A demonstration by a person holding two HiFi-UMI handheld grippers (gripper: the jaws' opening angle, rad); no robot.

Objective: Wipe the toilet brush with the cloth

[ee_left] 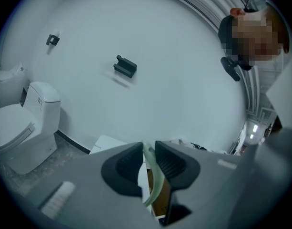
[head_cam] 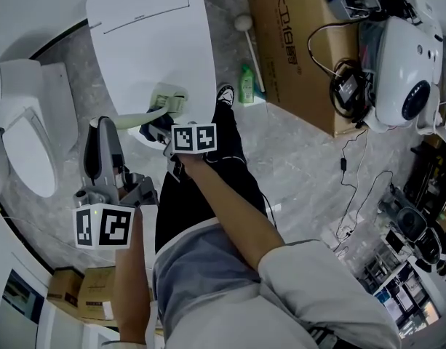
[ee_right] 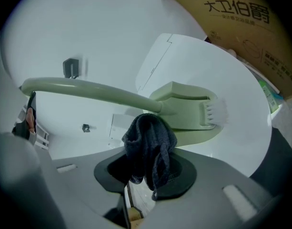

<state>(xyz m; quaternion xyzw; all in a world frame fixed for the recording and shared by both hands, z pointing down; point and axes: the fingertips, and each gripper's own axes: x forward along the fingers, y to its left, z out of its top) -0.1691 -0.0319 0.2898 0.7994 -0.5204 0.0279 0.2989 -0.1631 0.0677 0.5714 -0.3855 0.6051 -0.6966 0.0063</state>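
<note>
Left gripper (ee_left: 148,152) has its jaws narrow, pinching the handle end of the pale-green toilet brush (ee_right: 181,104), which is held level over the white toilet lid (head_cam: 150,42). Right gripper (ee_right: 146,173) is clamped on the dark cloth (ee_right: 148,140), bunched just under the brush neck; contact unclear. Brush looks light, stiff, probably slick plastic, so grip it by the handle. Cloth is soft and floppy. Cardboard box (head_cam: 295,49) and green bottle (head_cam: 247,86) are nearby; nothing blocks.

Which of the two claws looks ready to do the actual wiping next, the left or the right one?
The right claw, I would say: it grips the dark cloth, bunched right beside the toilet brush near its bristled head. The left claw is shut on the brush's handle, so it probably serves to hold it.
</note>
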